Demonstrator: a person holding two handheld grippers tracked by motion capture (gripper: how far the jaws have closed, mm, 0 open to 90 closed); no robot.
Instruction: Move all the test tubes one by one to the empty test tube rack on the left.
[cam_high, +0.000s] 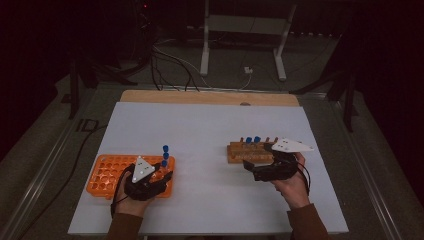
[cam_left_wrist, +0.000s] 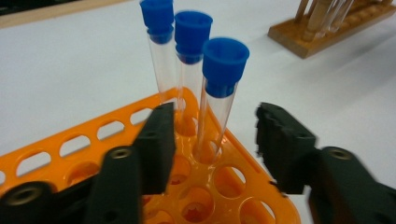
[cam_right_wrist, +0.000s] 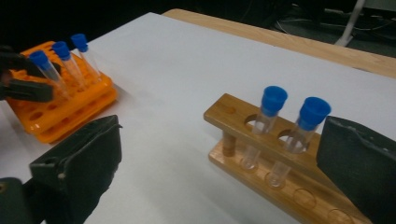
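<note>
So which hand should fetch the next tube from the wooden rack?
Right. The right gripper sits open beside the wooden rack, whose two capped tubes stand just ahead of its jaws. The left gripper is across the table at the orange rack.

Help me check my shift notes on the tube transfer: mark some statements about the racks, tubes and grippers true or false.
1. Three blue-capped tubes stand in the orange rack. True.
2. The wooden rack holds four tubes. False: it holds two.
3. The left gripper clamps a tube. False: its jaws stand apart on either side of the nearest tube, not pressing it.
4. The right gripper is open, near the wooden rack. True.
</note>
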